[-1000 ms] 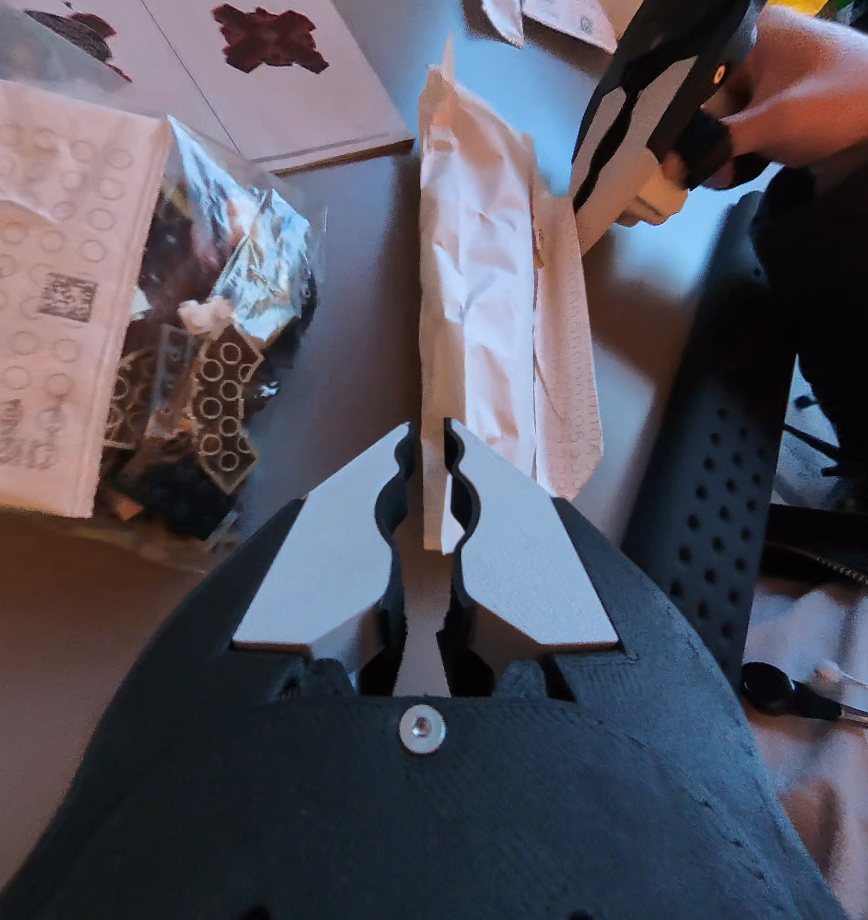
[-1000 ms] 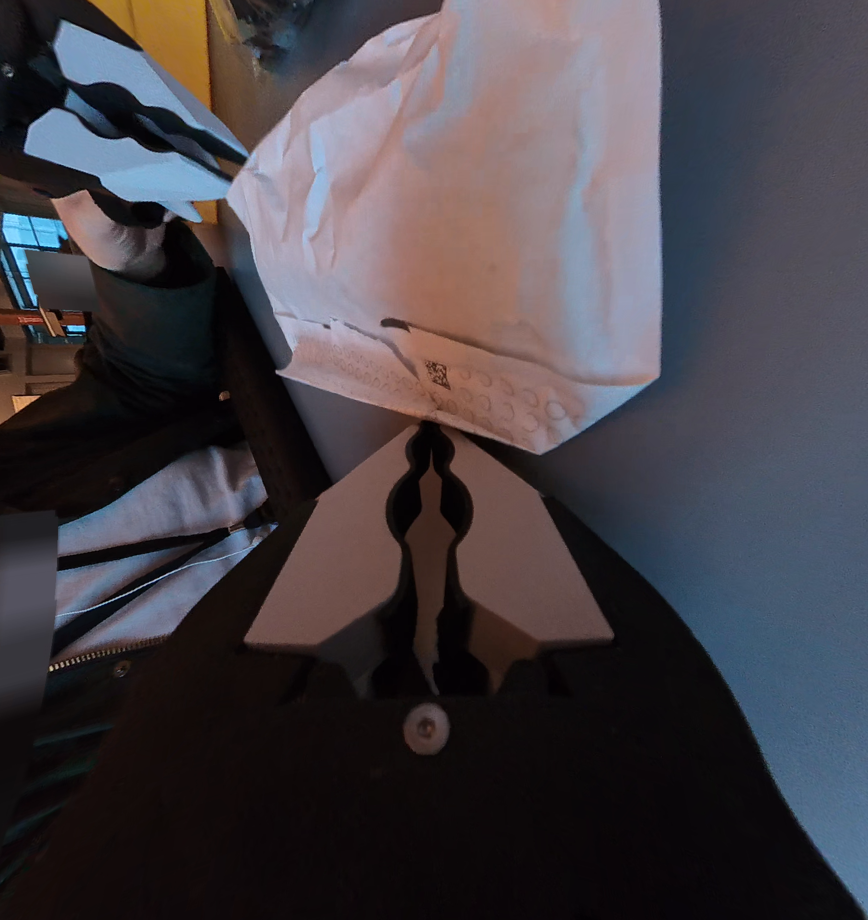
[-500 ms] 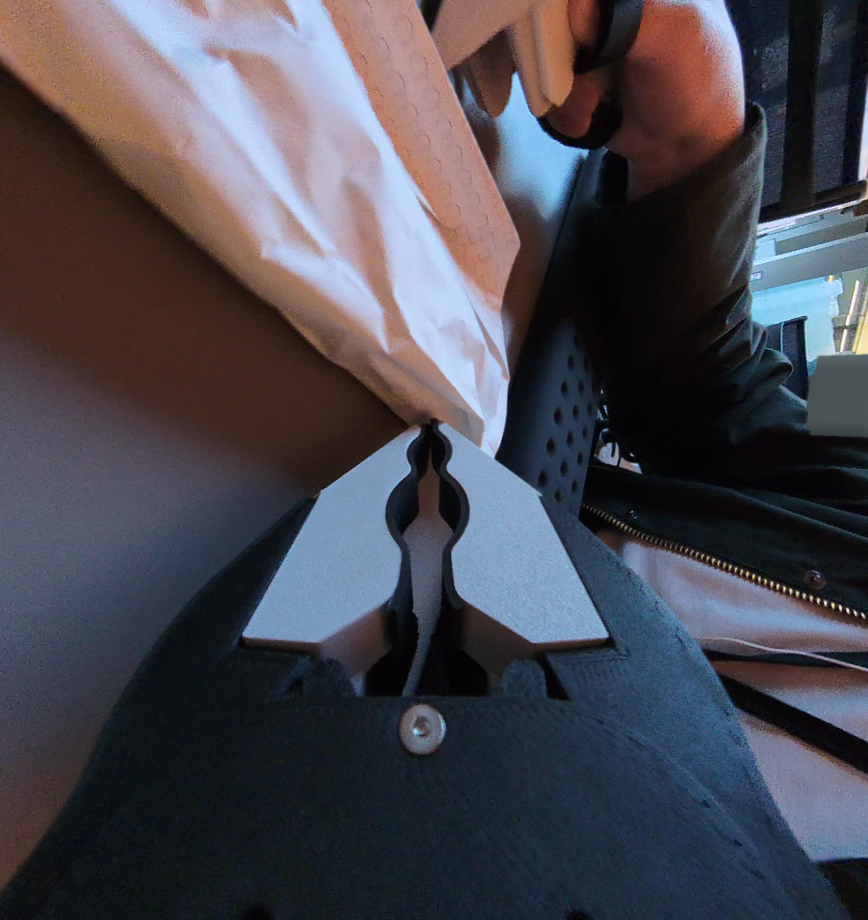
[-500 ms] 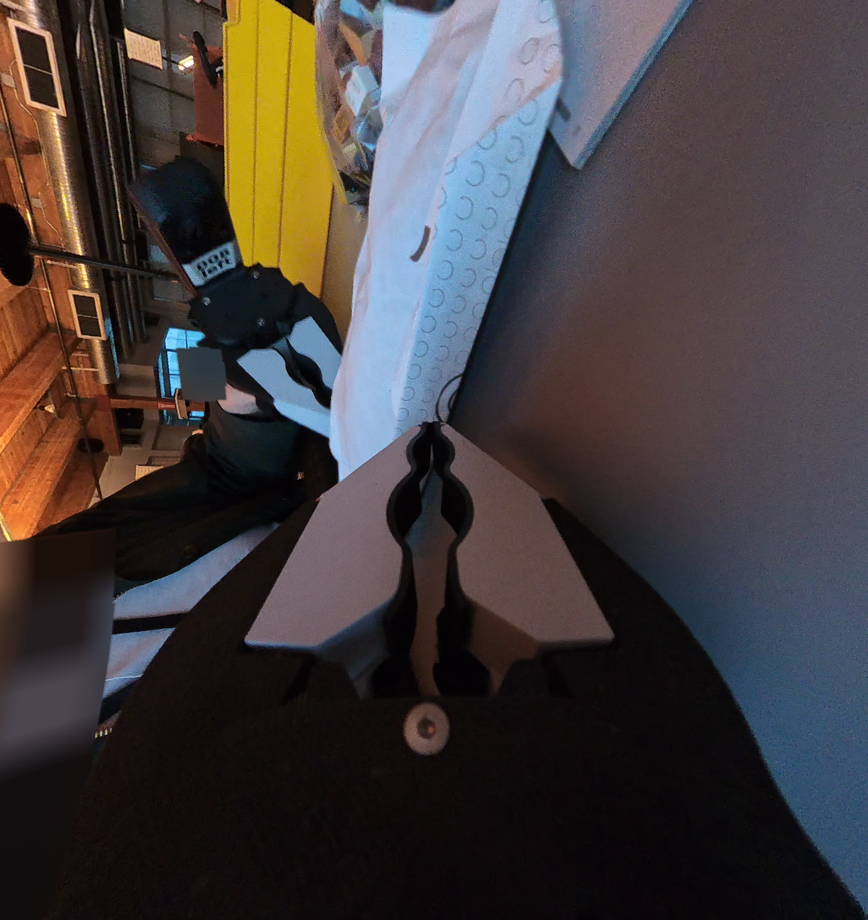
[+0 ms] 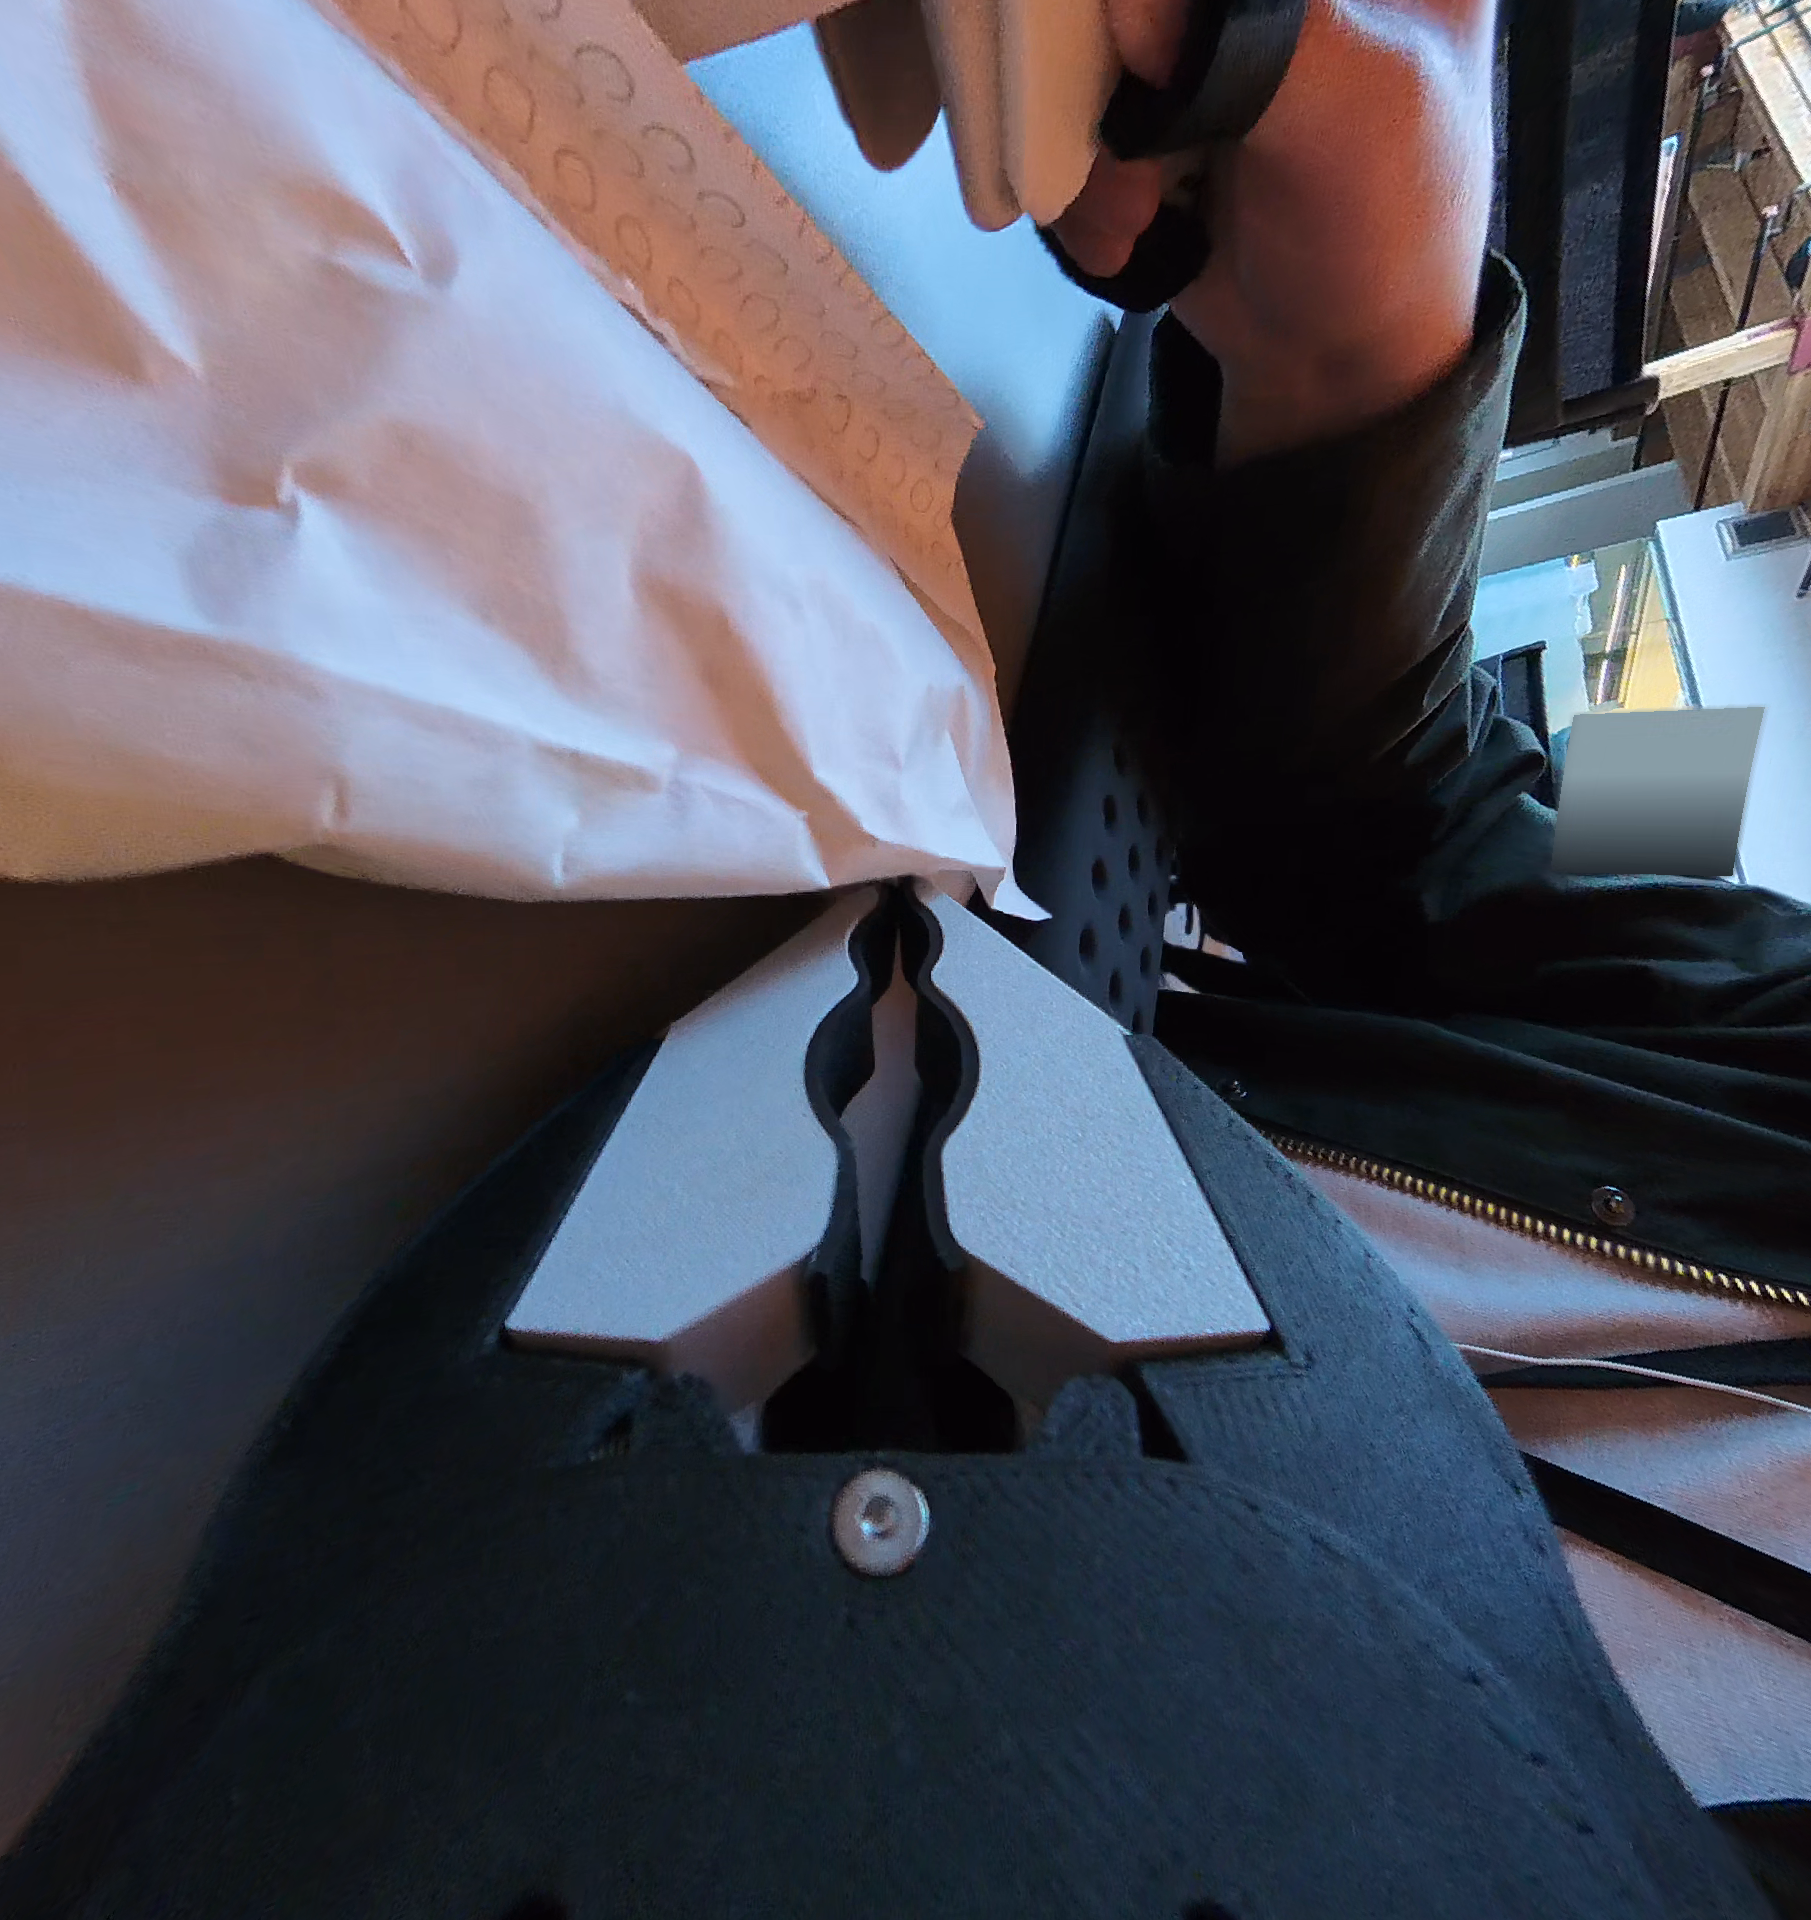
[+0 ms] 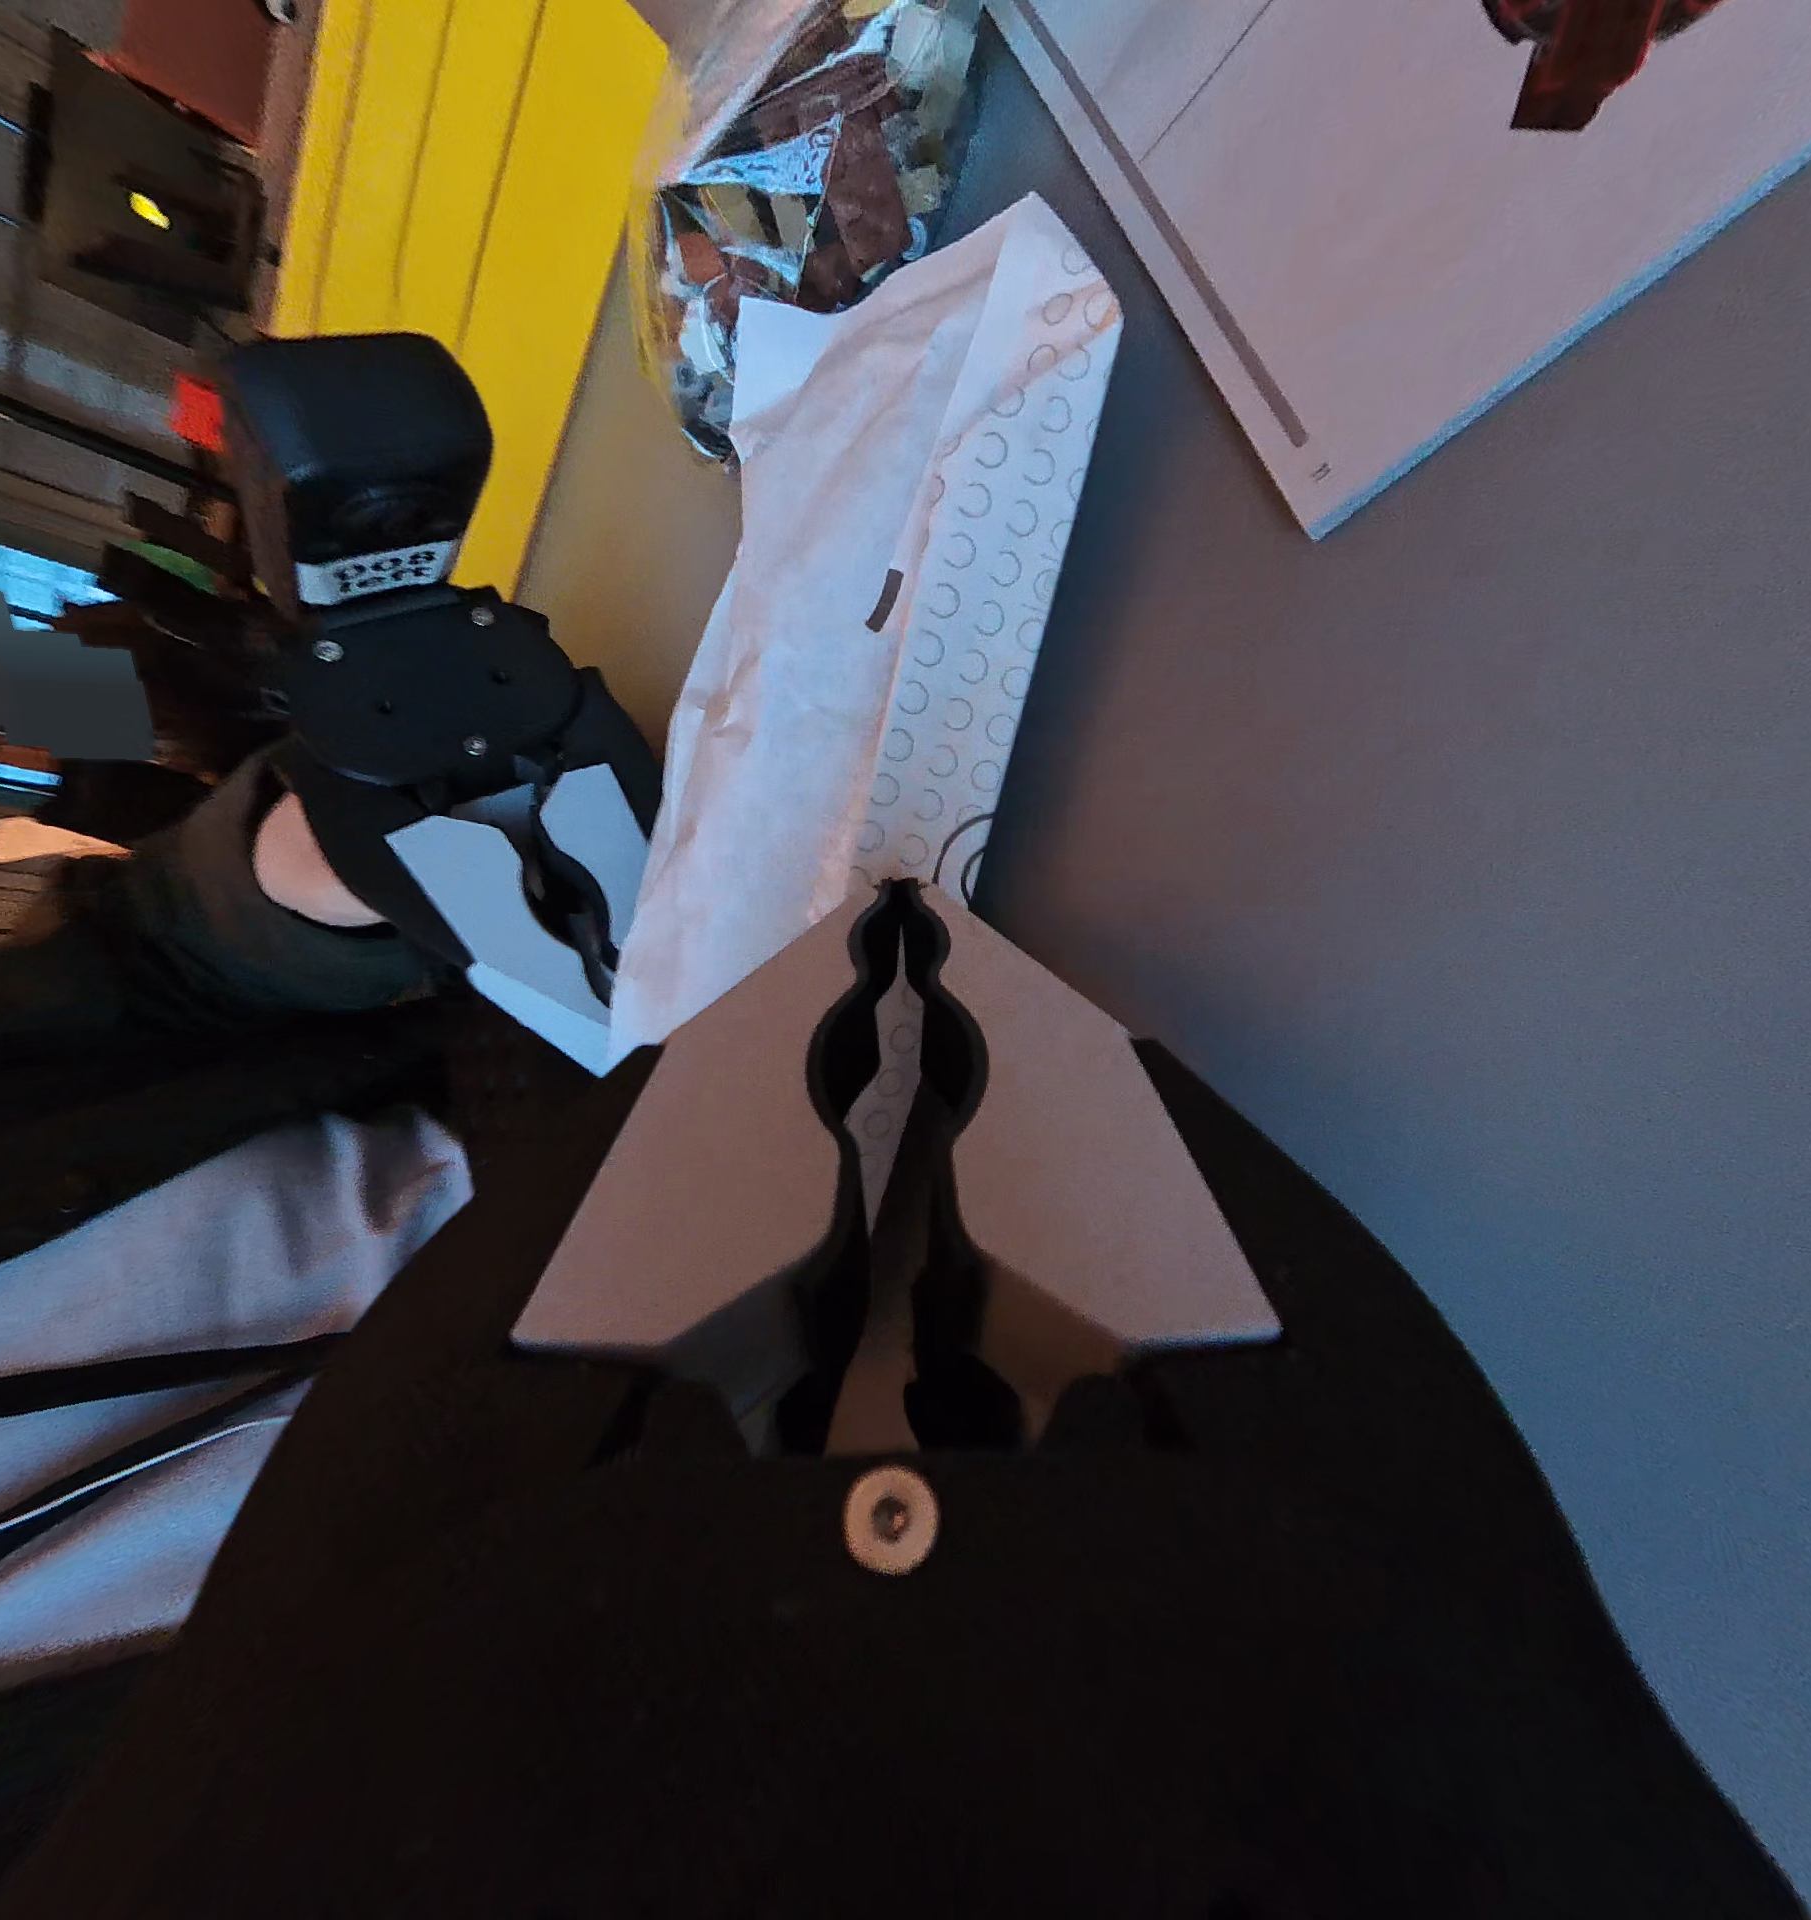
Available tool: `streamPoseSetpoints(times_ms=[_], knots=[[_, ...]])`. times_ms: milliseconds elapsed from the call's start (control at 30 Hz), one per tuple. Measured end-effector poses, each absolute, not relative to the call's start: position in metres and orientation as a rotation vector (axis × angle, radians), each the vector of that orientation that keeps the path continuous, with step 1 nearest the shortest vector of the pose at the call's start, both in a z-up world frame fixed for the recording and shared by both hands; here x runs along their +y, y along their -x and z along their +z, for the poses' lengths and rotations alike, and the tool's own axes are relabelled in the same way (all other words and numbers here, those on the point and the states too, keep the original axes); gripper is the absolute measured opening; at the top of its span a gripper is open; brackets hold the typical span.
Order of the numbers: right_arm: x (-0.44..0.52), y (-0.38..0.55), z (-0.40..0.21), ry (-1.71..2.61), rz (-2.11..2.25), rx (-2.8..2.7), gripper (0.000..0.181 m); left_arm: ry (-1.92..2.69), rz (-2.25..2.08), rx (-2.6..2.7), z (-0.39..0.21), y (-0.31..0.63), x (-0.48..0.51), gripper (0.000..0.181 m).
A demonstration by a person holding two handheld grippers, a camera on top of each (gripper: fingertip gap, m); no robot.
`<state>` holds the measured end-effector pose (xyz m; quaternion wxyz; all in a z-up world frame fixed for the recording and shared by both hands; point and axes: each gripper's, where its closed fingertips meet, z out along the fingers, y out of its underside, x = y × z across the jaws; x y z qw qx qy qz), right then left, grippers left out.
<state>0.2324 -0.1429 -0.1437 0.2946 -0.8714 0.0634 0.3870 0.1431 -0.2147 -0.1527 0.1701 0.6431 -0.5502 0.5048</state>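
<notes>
Both grippers, left gripper (image 5: pixel 903 902) and right gripper (image 6: pixel 901 896), clench one white paper bag (image 6: pixel 828 644) above a grey table (image 6: pixel 1452 935); yellow panel (image 6: pixel 444 208) behind.

- Grey tabletop (image 6: pixel 1452 831): open to the right of the white paper bag (image 6: pixel 828 644).
- Obstacles beyond the bag: clear bag of bricks (image 6: pixel 828 135); flat white board (image 6: pixel 1400 229).

Two hand-held grippers and the person's clothing

Left gripper (image 5: pixel 899 904) and right gripper (image 6: pixel 901 896): textured black plastic shells, pale grey wedge fingers (image 5: pixel 1067 1164) with wavy black inner edges, one silver screw (image 5: pixel 878 1536) each. Clothing: dark jacket sleeve (image 5: pixel 1327 623), brass zip (image 5: pixel 1566 1231), black hand strap (image 5: pixel 1192 94).
</notes>
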Motion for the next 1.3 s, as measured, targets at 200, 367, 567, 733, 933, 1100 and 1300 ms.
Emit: streamPoseSetpoints(times_ms=[200, 367, 567, 733, 933, 1100, 1300], knots=[[-0.146, -0.234, -0.15, 2.397, 0.792, 0.045, 0.0, -1.847, 1.539, -1.589, -0.113, -0.121, -0.203, 0.0], [-0.146, -0.232, -0.147, 2.348, 0.9, 0.102, 0.0, -1.908, 1.448, -2.153, -0.081, -0.146, -0.142, 0.01], [-0.146, -0.233, -0.147, 2.328, 0.927, 0.131, 0.0, -1.337, 0.663, -3.216, -0.103, -0.227, -0.095, 0.034], [-0.146, -0.233, -0.147, 2.308, 0.954, 0.147, 0.0, -0.705, 0.301, -3.471, -0.131, -0.248, -0.102, 0.029], [-0.147, -0.233, -0.146, 2.3, 0.964, 0.148, 0.0, -0.633, 0.328, -3.274, -0.155, -0.246, -0.108, 0.016], [-0.151, -0.238, -0.136, 2.224, 1.019, 0.225, 0.011, -0.535, 0.348, -3.323, -0.157, -0.245, -0.107, 0.003], [-0.168, -0.235, -0.141, 2.253, 1.044, 0.325, 0.03, -0.515, 0.37, -3.363, -0.158, -0.247, -0.105, 0.001]])
